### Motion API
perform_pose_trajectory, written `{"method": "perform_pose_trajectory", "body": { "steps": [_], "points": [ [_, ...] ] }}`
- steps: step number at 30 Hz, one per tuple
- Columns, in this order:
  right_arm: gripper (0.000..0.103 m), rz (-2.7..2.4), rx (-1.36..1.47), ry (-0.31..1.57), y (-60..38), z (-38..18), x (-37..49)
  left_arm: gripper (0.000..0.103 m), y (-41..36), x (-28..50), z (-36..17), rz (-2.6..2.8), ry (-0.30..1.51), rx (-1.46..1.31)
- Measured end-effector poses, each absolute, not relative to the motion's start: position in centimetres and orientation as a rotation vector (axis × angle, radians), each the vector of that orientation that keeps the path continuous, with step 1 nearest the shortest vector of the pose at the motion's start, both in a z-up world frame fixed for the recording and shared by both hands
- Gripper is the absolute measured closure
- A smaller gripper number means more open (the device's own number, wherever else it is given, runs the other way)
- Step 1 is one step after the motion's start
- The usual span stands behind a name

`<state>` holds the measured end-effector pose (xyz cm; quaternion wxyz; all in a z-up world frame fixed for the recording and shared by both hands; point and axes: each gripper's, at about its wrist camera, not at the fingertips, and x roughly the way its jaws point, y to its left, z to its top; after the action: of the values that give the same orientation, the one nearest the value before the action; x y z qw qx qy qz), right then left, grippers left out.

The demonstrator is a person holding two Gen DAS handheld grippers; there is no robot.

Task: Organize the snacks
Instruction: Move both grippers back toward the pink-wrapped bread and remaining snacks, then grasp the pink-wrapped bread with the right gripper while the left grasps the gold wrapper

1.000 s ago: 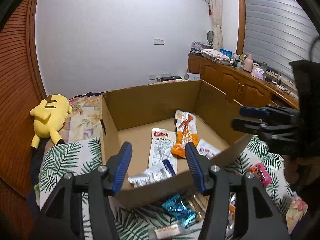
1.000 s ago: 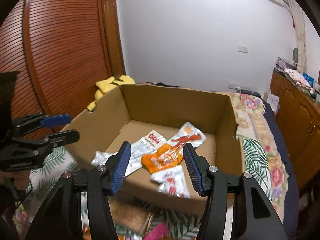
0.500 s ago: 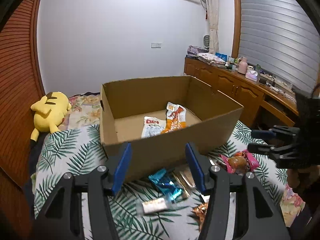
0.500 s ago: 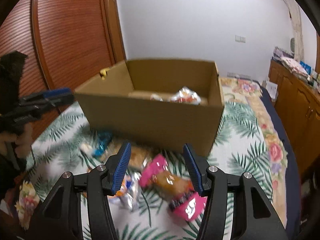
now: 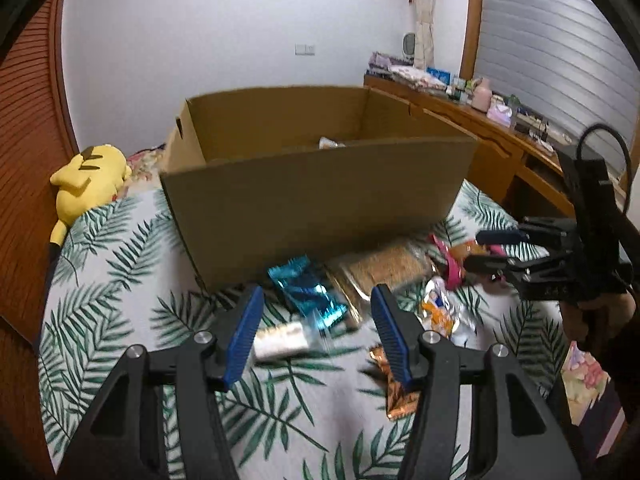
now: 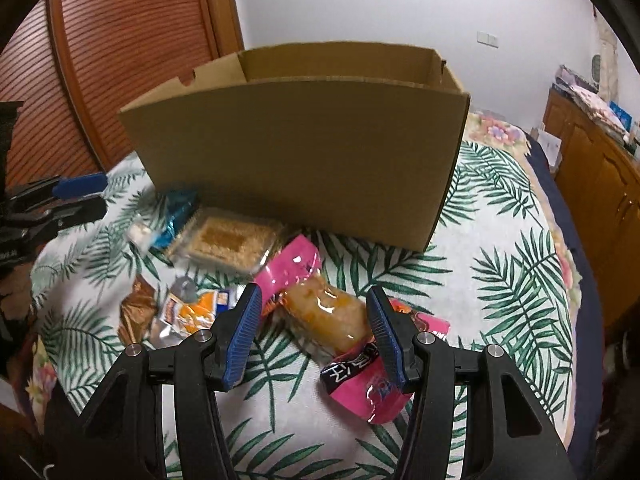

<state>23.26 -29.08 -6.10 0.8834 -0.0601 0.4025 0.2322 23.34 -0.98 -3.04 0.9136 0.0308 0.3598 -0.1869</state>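
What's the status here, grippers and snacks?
Both grippers open, empty: left, right. Pink packet lines up between right fingers, on the bed. Box just behind loose snacks. Nothing blocking.

A cardboard box (image 6: 304, 148) fills the upper centre of the frame. At lower centre the right gripper (image 6: 314, 330) stands with its 2 jaws apart around a pink-wrapped snack (image 6: 332, 316), pads not visibly pressing it.
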Motion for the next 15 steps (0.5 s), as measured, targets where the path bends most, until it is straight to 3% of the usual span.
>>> {"method": "perform_pose_trajectory", "body": {
  "steps": [15],
  "points": [
    [0.043, 0.473, -0.175, 0.894, -28.6, -8.9, 24.0, 0.046, -3.8, 21.9, -6.0, -0.417, 0.867, 0.064]
  ]
}}
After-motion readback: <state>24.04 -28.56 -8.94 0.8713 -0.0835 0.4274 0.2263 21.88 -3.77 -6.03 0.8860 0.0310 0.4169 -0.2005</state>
